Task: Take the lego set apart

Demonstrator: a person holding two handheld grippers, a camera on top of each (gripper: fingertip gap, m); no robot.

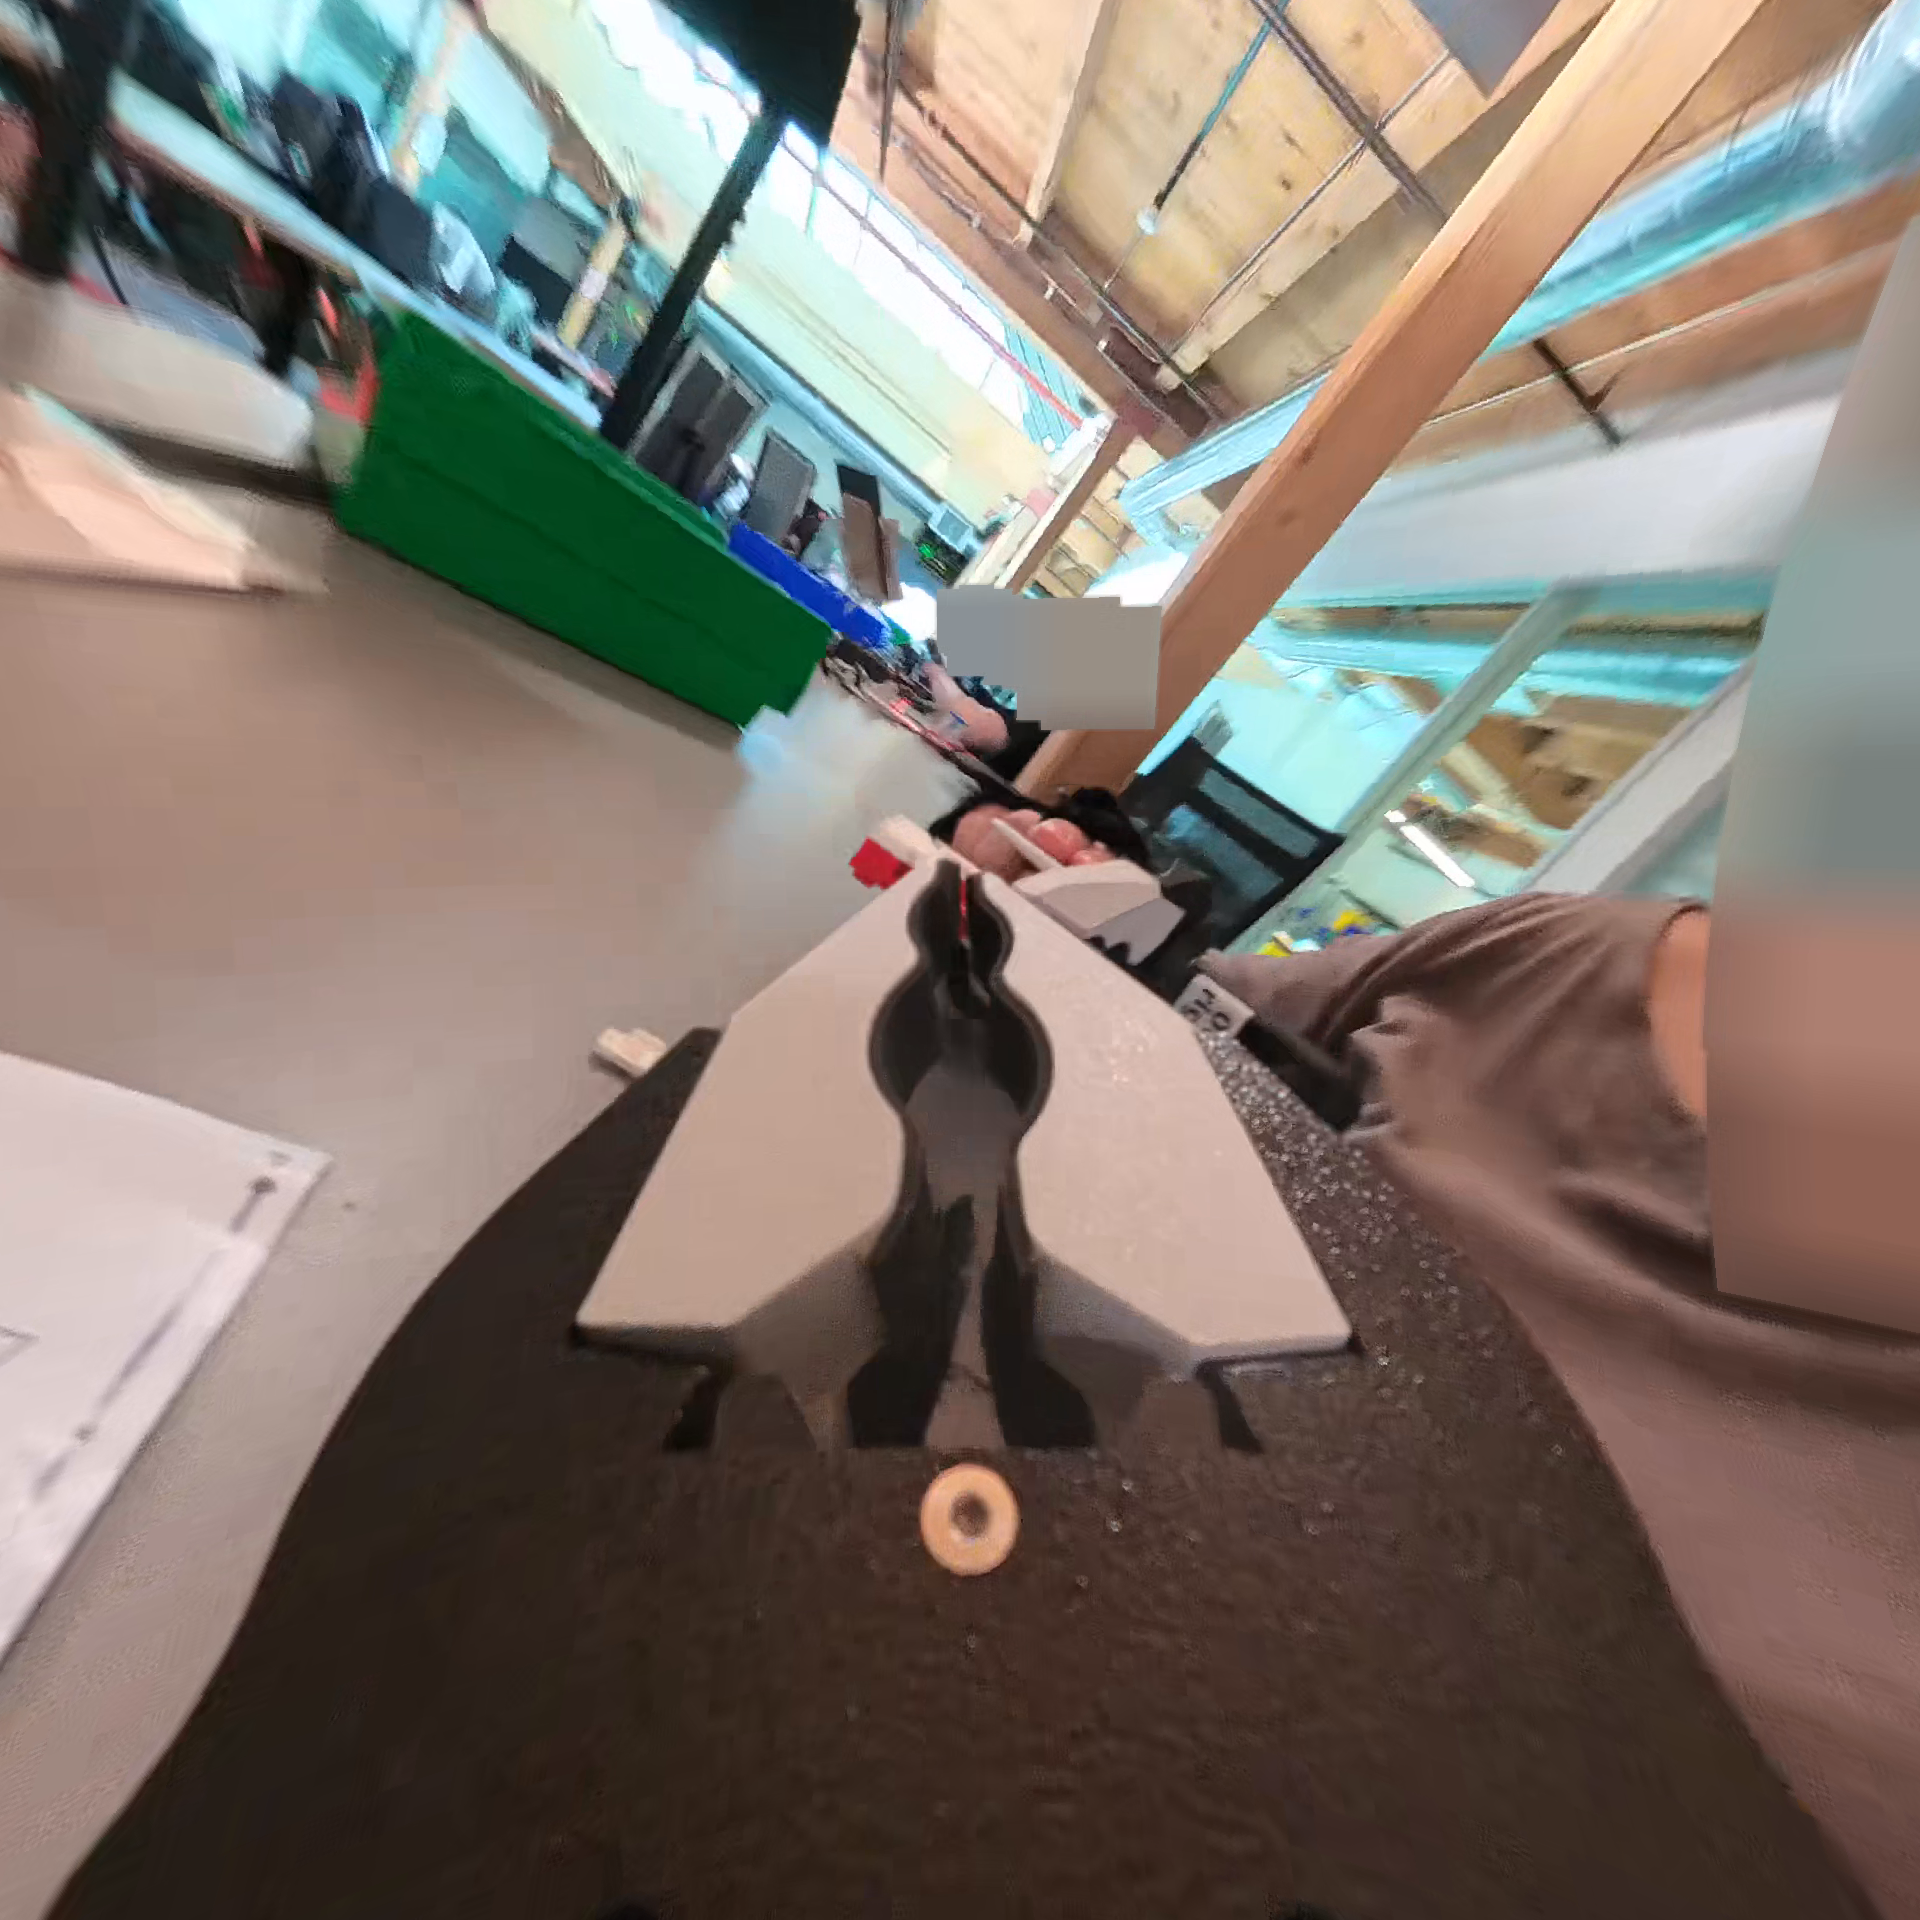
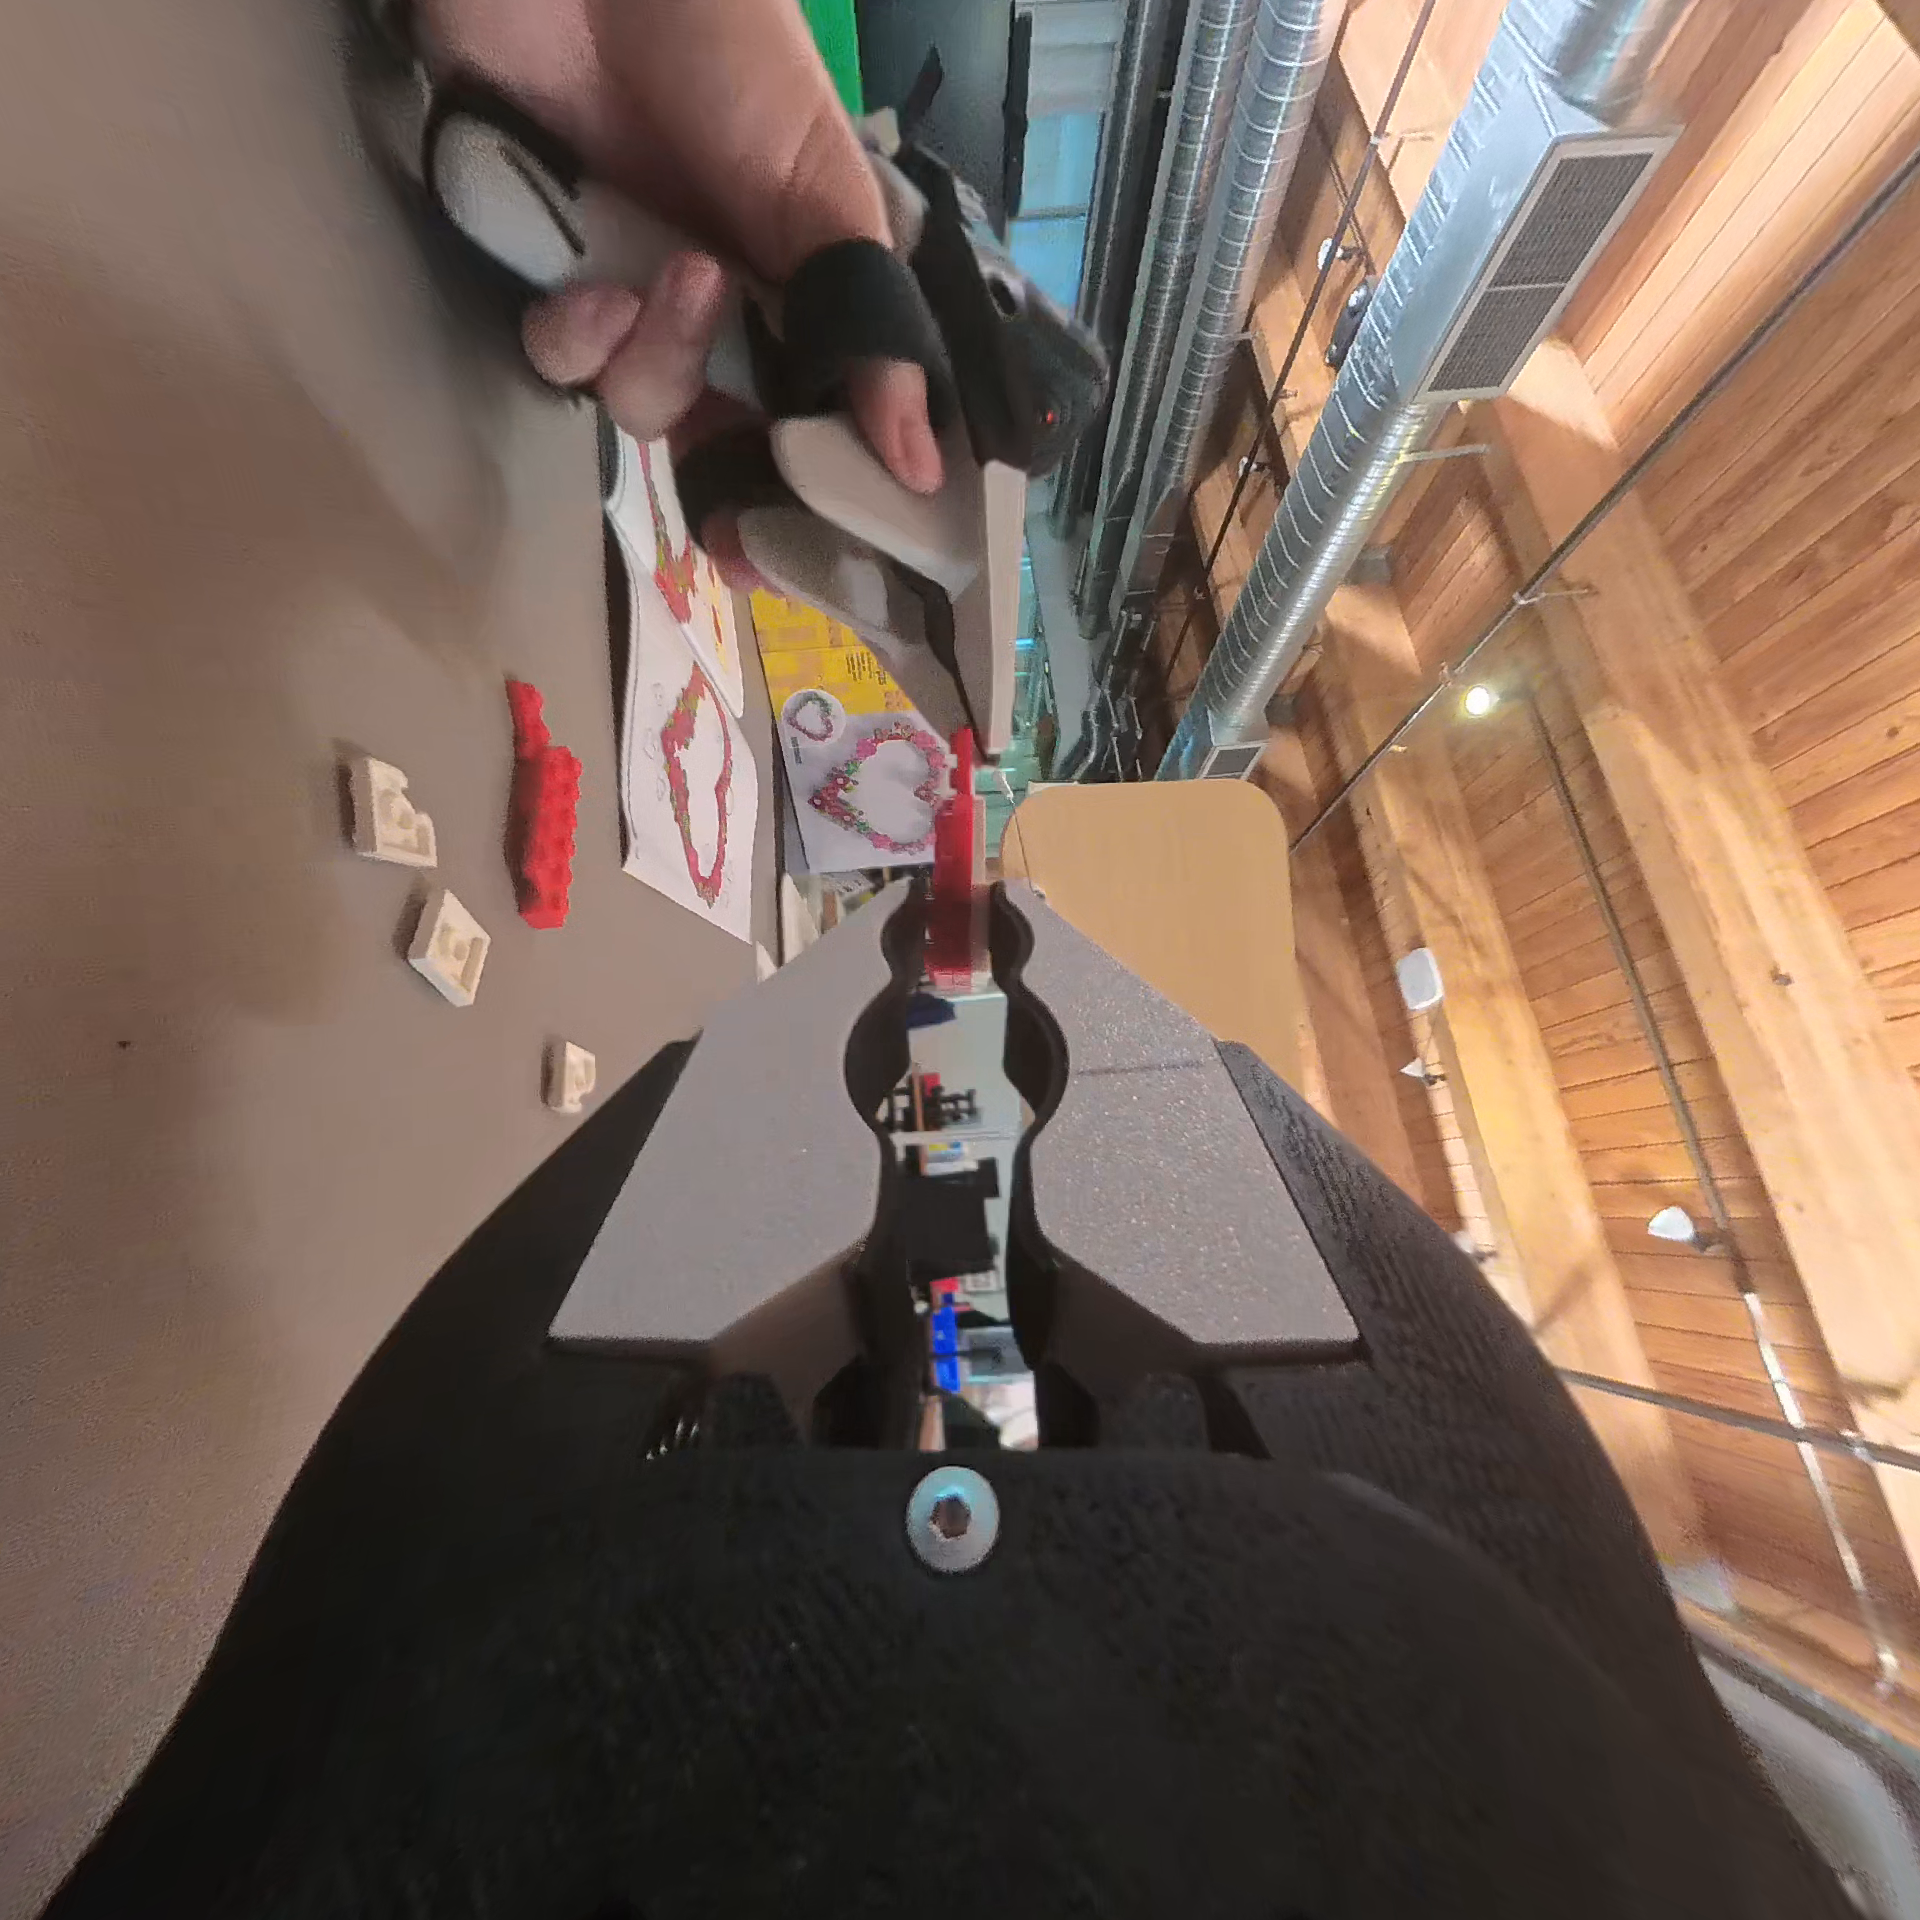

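My right gripper (image 2: 957, 902) is shut on a red lego piece (image 2: 954, 862), held up in the air above the grey table (image 2: 208, 1039). My left gripper (image 2: 985, 740) comes in from above in a person's hand, with its tips closed on the far end of the same piece. In the left wrist view, my left gripper (image 1: 958, 891) is nearly closed, with a thin red edge between its tips. More of the red piece (image 1: 871, 864), with a white bit on it, sticks out to the left. The right gripper (image 1: 1101, 896) shows just behind.
On the table lie a red lego chunk (image 2: 542, 821), three loose white pieces (image 2: 390, 812) (image 2: 449, 945) (image 2: 569, 1075), instruction sheets (image 2: 694, 800) and a box with a heart picture (image 2: 878, 800). A small white piece (image 1: 629, 1047), a green bin (image 1: 582, 520) and a paper (image 1: 114, 1278) are also there.
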